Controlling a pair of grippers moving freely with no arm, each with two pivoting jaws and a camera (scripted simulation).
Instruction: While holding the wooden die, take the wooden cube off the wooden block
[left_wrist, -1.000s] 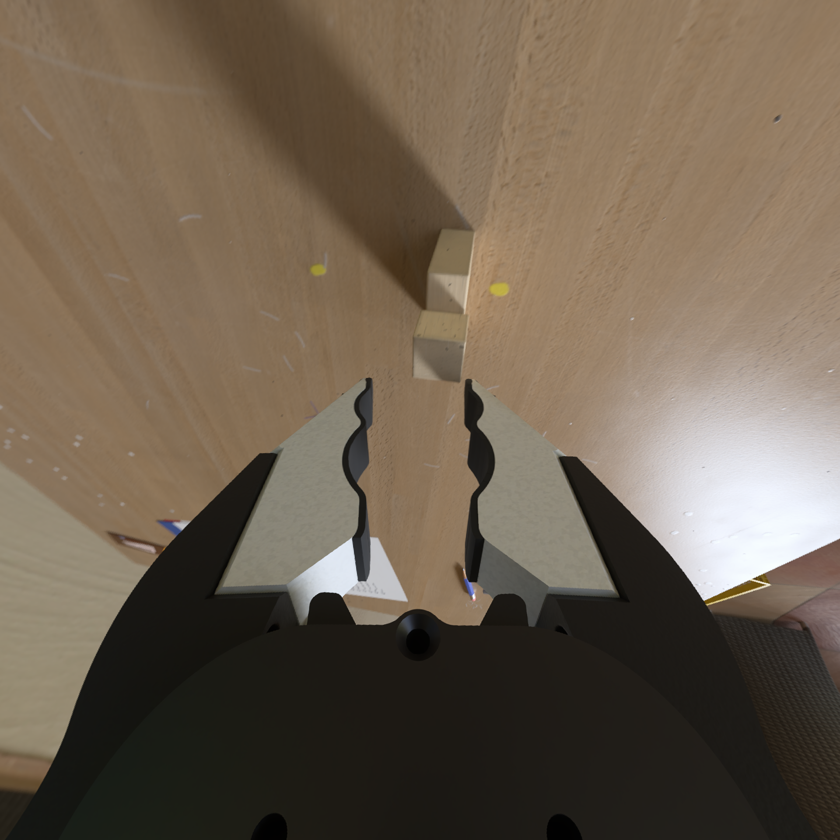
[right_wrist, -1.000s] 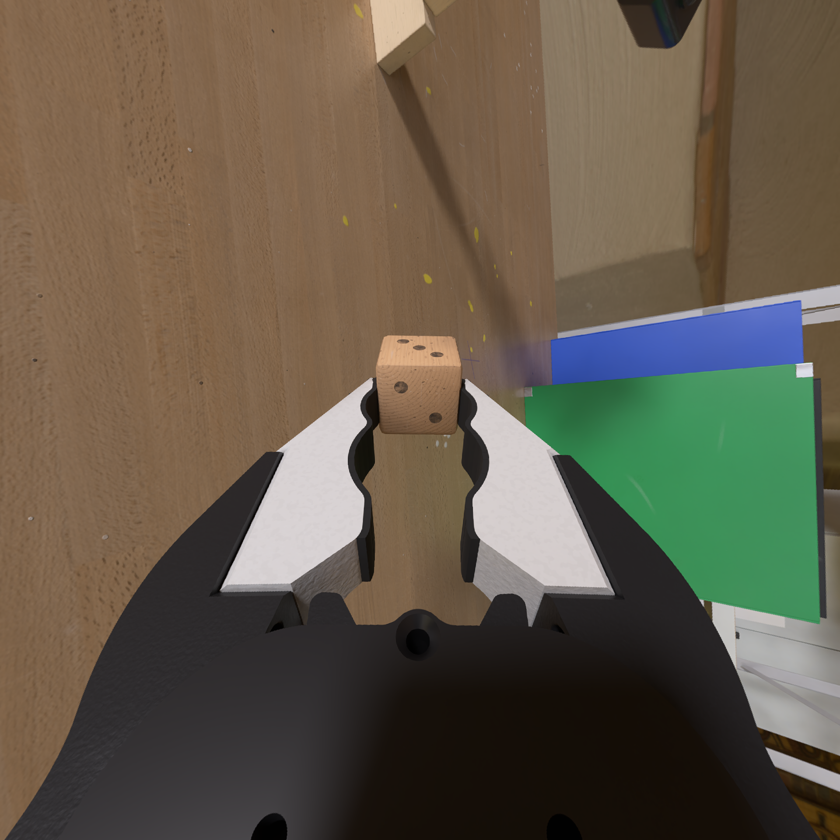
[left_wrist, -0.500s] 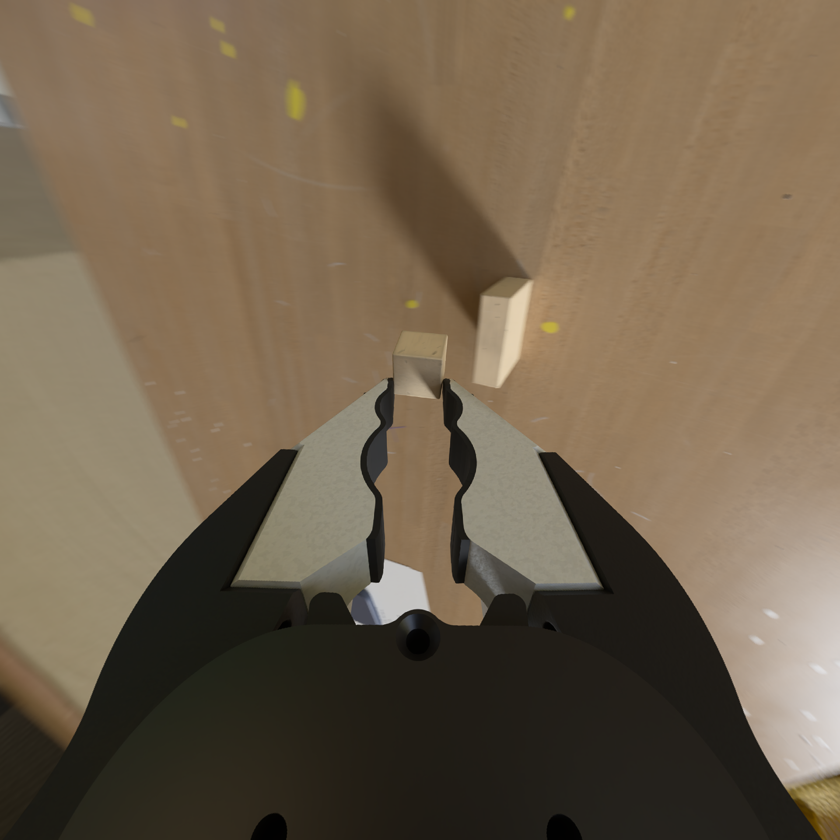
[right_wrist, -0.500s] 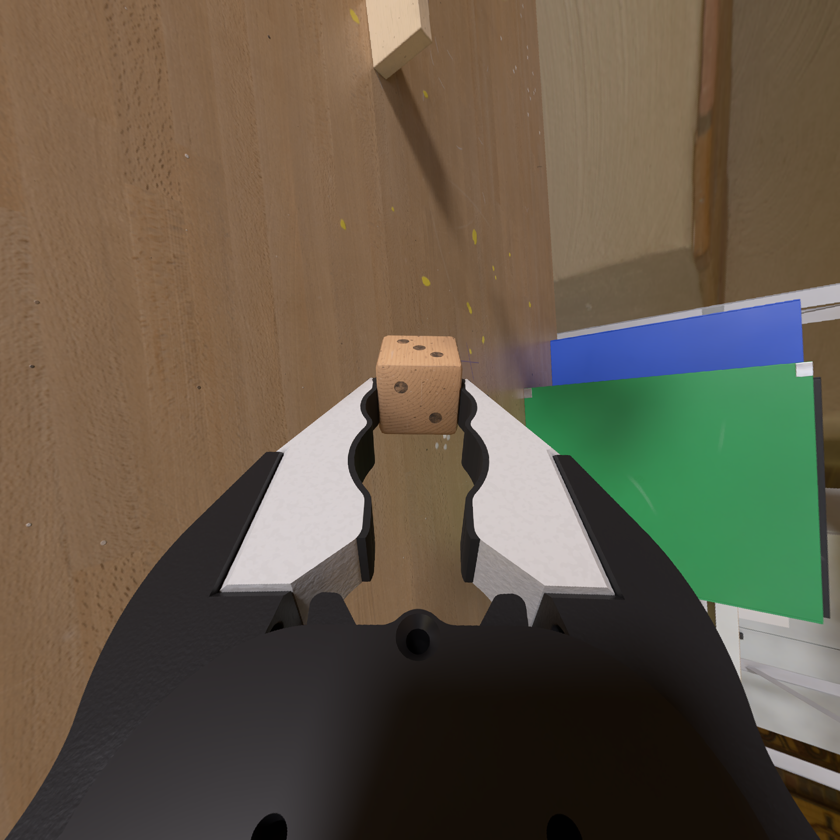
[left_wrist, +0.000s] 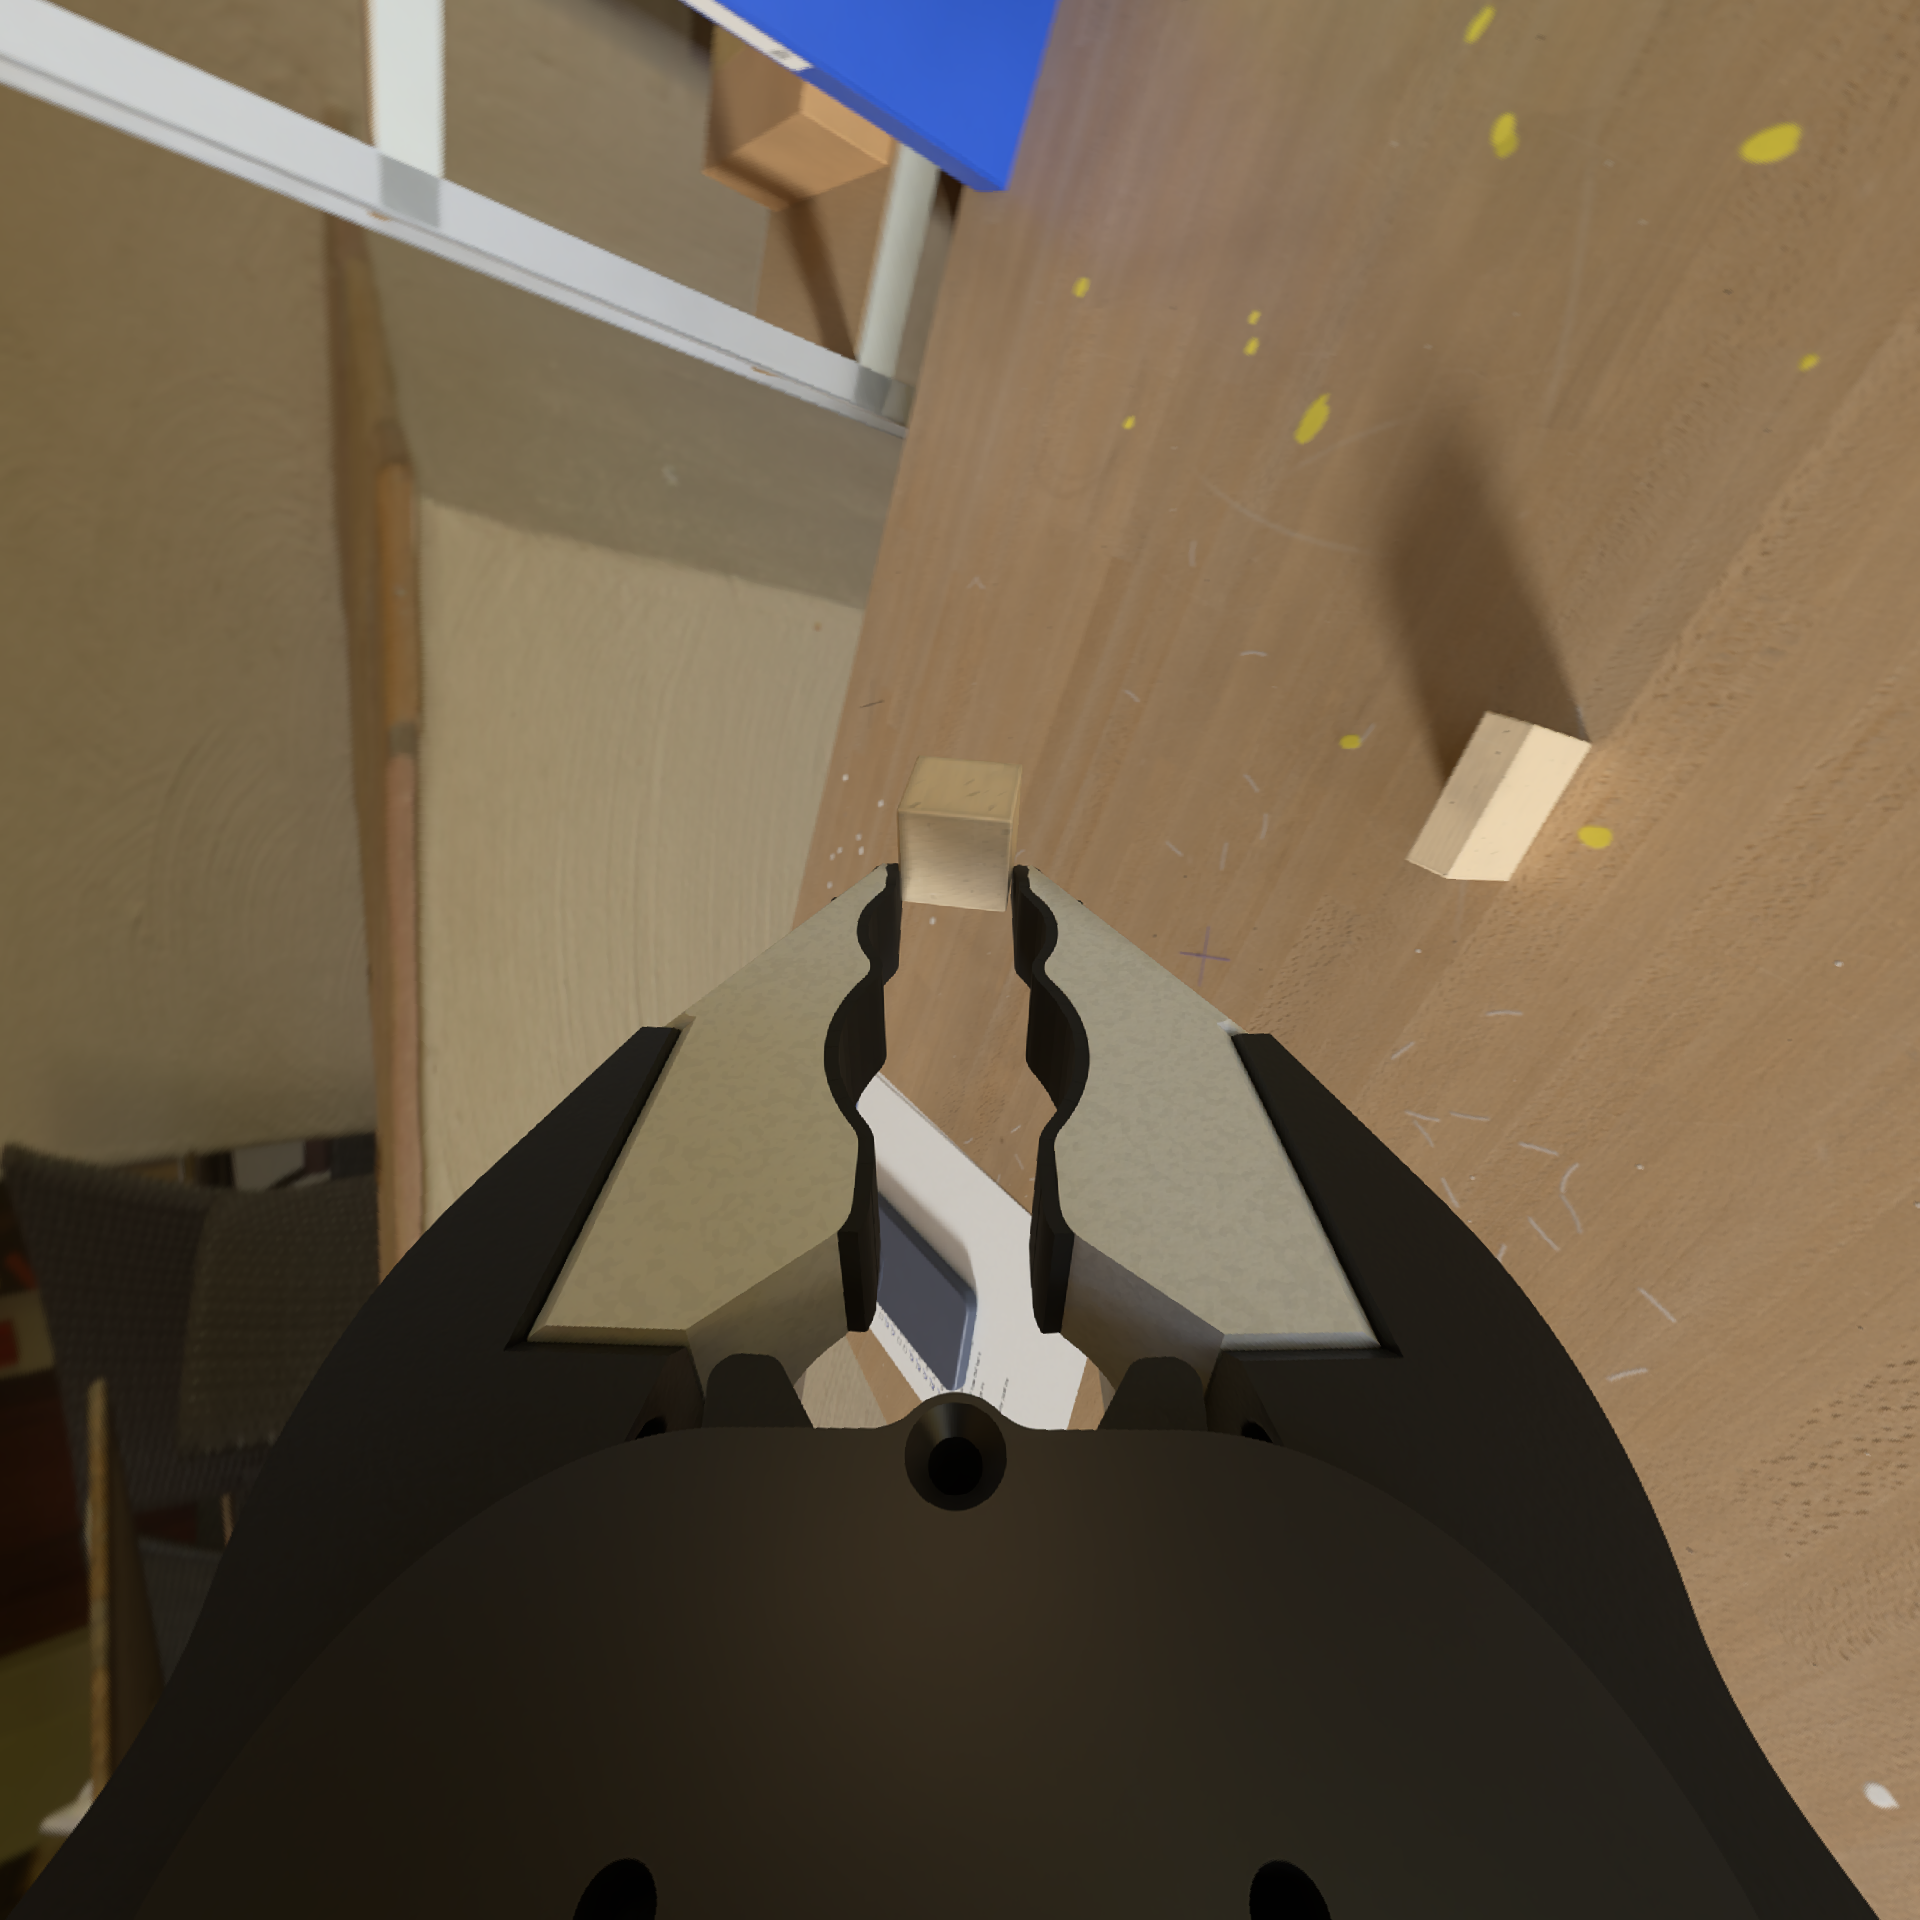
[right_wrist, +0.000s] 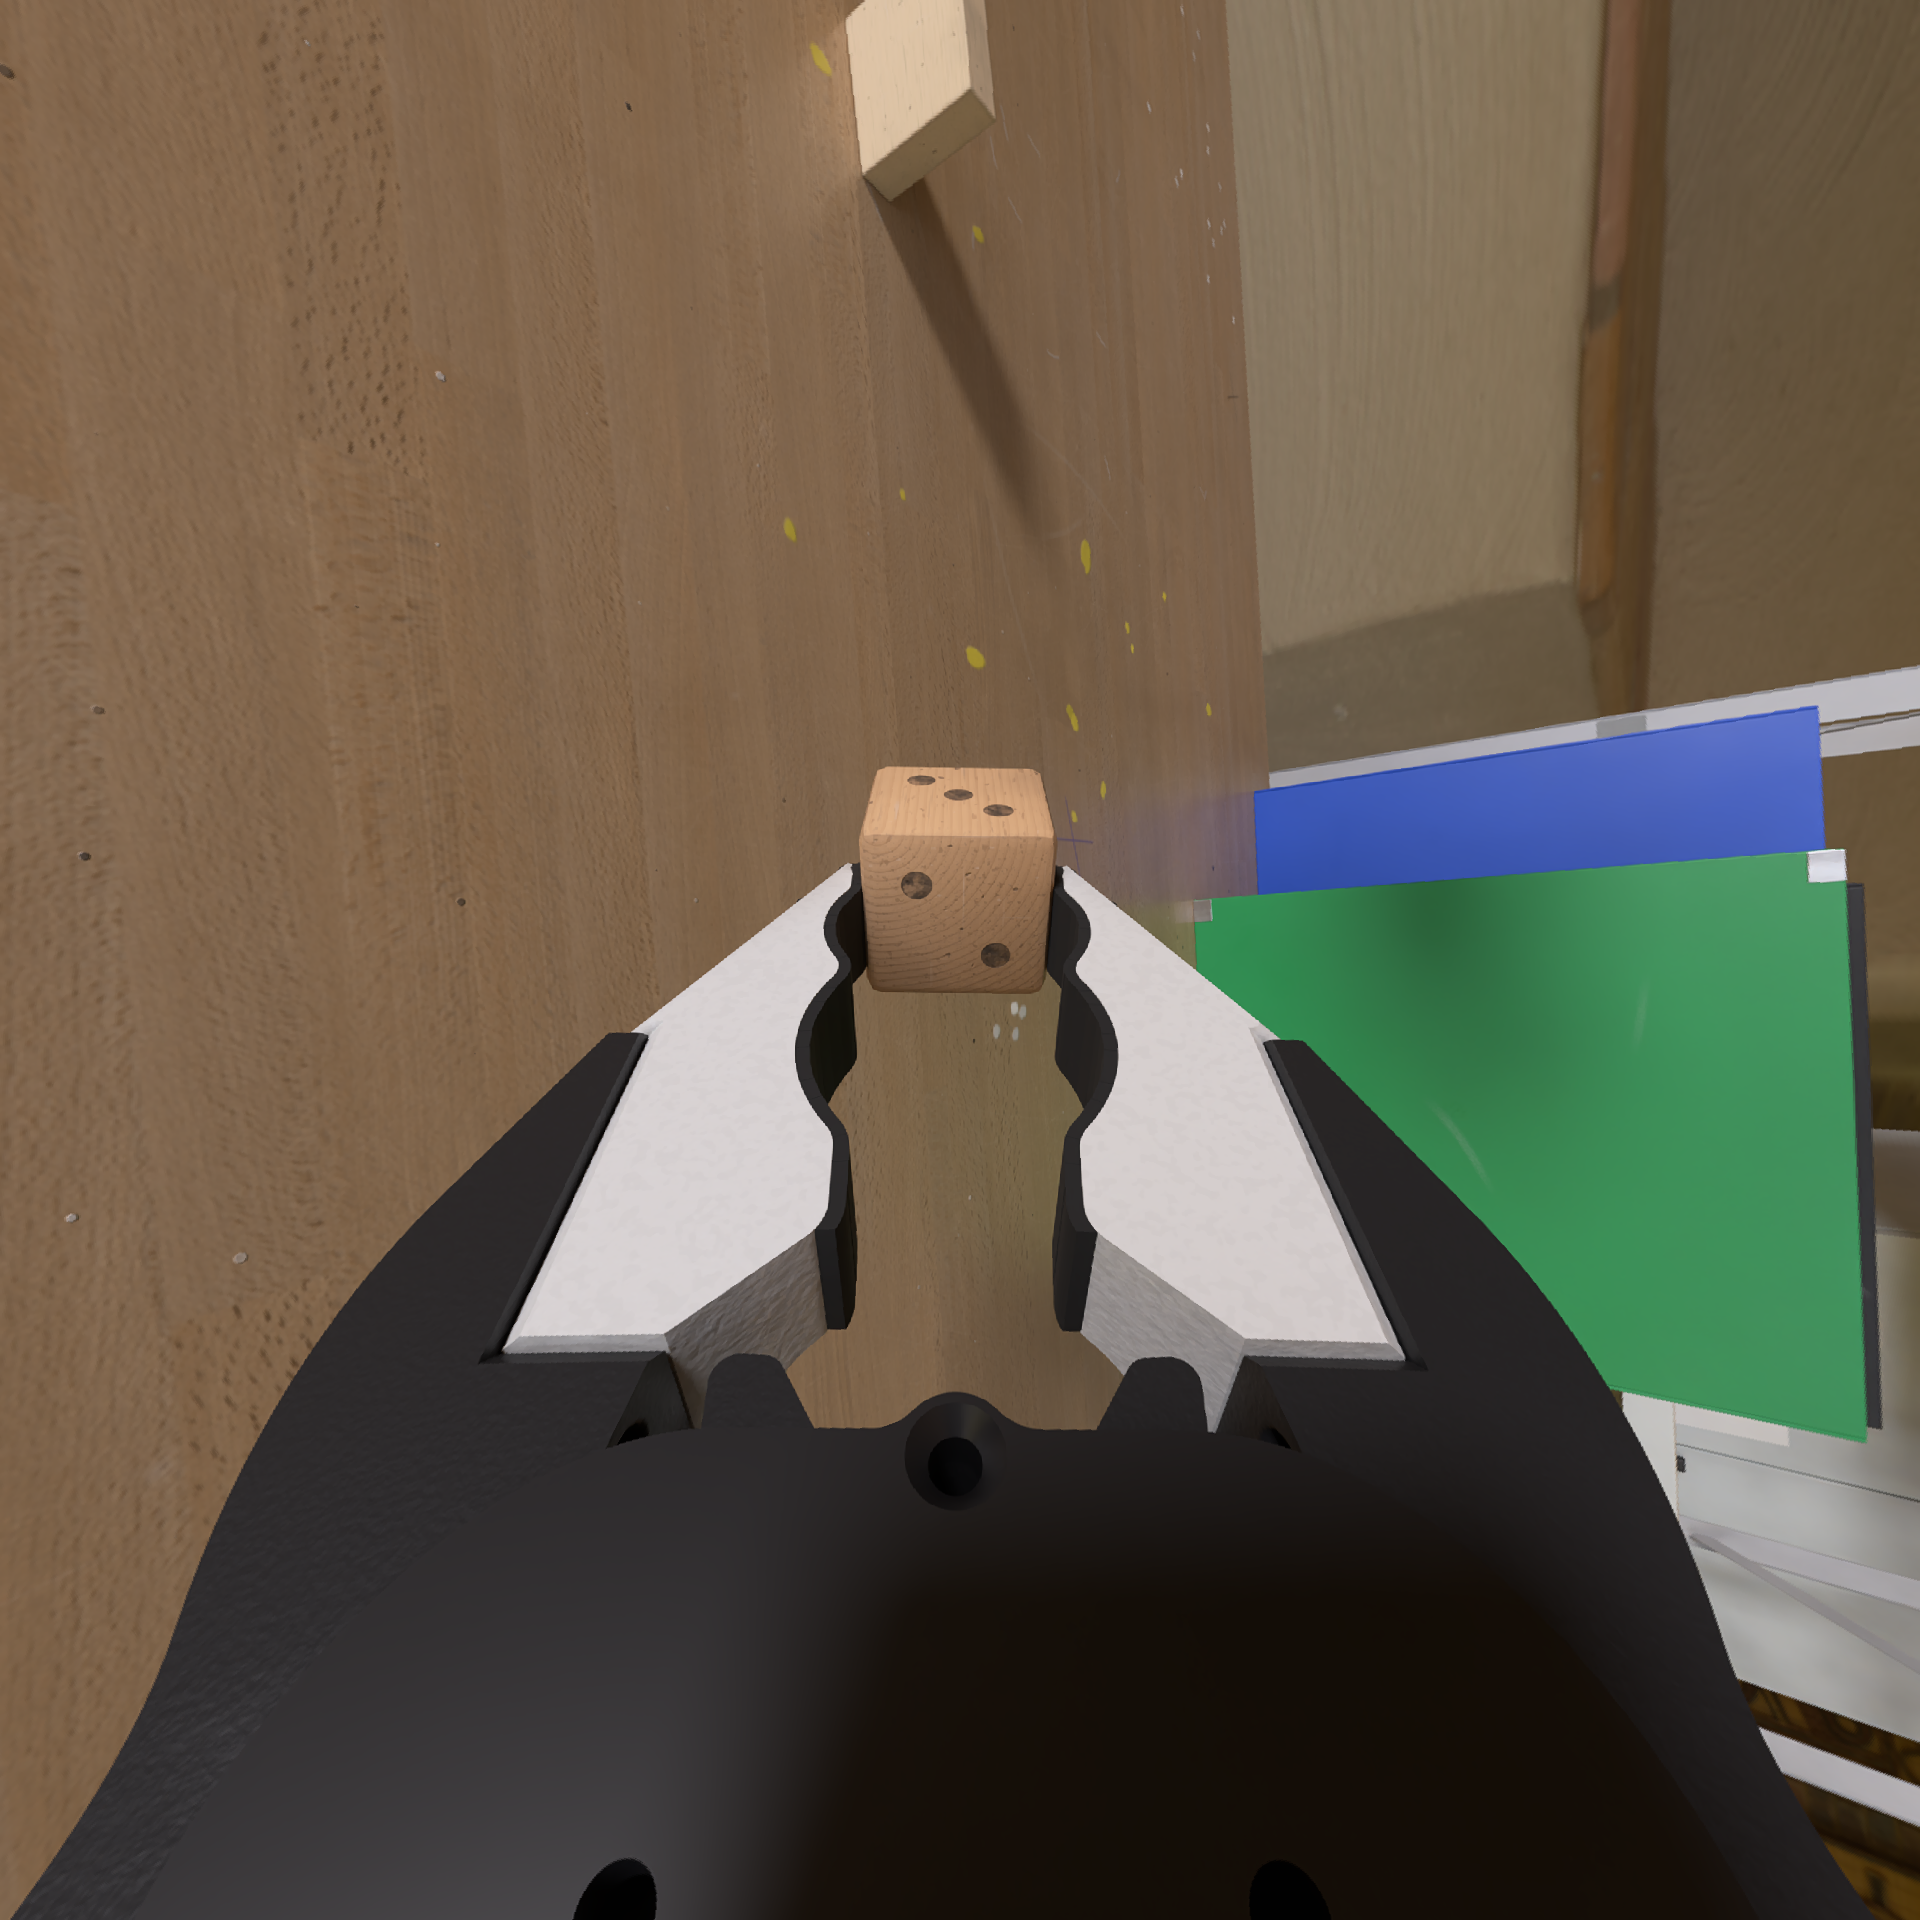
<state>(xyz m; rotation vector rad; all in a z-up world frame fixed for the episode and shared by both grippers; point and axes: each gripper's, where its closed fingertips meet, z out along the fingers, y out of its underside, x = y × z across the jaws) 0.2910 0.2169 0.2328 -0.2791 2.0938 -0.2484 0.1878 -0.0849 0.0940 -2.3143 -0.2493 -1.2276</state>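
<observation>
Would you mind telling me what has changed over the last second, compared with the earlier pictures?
The left gripper closed its jaws on the wooden cube, lifted it off the wooden block and carried it away to the left, toward the table edge. The block stayed put on the table, now bare on top. The right gripper kept the wooden die clamped, hardly moving.

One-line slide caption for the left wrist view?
Left gripper holds the small pale wooden cube clear of the pale rectangular wooden block.
</observation>
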